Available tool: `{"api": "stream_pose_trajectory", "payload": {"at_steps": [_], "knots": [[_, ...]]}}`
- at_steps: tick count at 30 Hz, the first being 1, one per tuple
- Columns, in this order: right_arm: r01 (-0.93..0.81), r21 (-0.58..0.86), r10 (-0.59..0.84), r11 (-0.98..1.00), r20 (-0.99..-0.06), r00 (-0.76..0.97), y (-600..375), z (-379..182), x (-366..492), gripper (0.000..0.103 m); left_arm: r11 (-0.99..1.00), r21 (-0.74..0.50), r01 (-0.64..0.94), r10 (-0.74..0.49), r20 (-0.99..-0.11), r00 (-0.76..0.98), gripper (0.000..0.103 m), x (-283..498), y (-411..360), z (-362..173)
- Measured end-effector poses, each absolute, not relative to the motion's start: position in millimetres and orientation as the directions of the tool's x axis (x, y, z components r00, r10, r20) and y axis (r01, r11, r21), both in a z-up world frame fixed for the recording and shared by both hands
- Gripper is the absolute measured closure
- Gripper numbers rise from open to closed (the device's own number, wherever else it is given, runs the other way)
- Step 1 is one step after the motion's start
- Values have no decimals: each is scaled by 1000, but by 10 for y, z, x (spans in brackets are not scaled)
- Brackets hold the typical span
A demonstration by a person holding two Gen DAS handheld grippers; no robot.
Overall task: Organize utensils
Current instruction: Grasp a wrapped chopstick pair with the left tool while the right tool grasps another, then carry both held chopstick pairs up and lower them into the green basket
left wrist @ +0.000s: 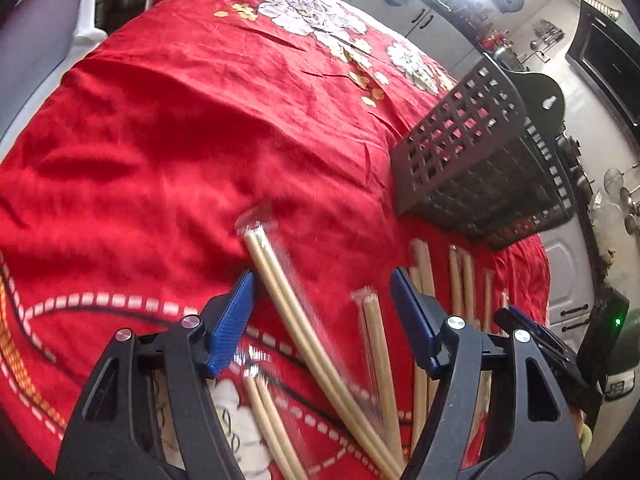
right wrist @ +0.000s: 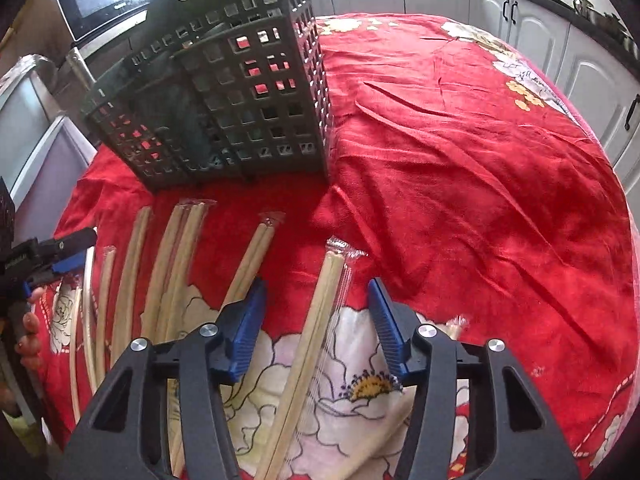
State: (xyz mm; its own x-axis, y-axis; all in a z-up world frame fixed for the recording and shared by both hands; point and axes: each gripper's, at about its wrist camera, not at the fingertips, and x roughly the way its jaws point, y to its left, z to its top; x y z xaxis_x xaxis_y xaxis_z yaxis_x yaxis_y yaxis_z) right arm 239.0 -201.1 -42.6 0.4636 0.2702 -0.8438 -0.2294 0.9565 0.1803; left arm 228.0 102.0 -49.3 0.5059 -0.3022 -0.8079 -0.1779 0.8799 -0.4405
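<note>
A red floral cloth [left wrist: 168,128] is covering the whole table, its white and yellow blossoms lying at the far side and under my tongs. On it a dark perforated plastic utensil basket [right wrist: 224,92] is standing upright, with a tall back plate bearing a keyhole slot, beyond the row of chopsticks; in the left wrist view the basket is sitting at the right edge of the cloth. Beyond the table, white kitchen cabinets [right wrist: 532,28] are running under a dark counter, and a black appliance with a glass door is showing behind the basket. Pairs of pale wooden chopsticks in clear wrappers [right wrist: 176,264] are lying roughly side by side on the cloth in front of the basket, their sealed ends pointing toward it. I am holding my left tongs [left wrist: 322,308] open over one wrapped pair [left wrist: 288,304], which is running slantwise between the two blue pads without either pad pressing on it; it looks blurred. I am holding my right tongs [right wrist: 316,316] open as well, with another wrapped pair [right wrist: 324,312] lying lengthwise between the pads, a gap showing on both sides. In the right wrist view my left tongs are appearing at the left border, with fingers [right wrist: 30,324] of my left hand curled round the handle.
</note>
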Motion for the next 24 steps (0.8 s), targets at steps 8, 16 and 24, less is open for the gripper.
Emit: {"api": "stream_pose_trajectory", "payload": {"at_steps": [8, 16, 24], "knots": [[-207, 199, 272, 958, -858, 436, -2046, -454, 2571, 82, 911, -362, -197, -224, -836, 501, 72, 2558, 1056, -484], [-218, 278, 348, 936, -826, 443, -2141, -316, 2619, 91, 918, -348, -190, -212, -836, 506, 98, 2666, 1174, -448], [-319, 350, 472, 881, -704, 530, -2159, 216, 2474, 92, 927, -374, -25, -268, -706, 656, 100, 2345, 971, 263]]}}
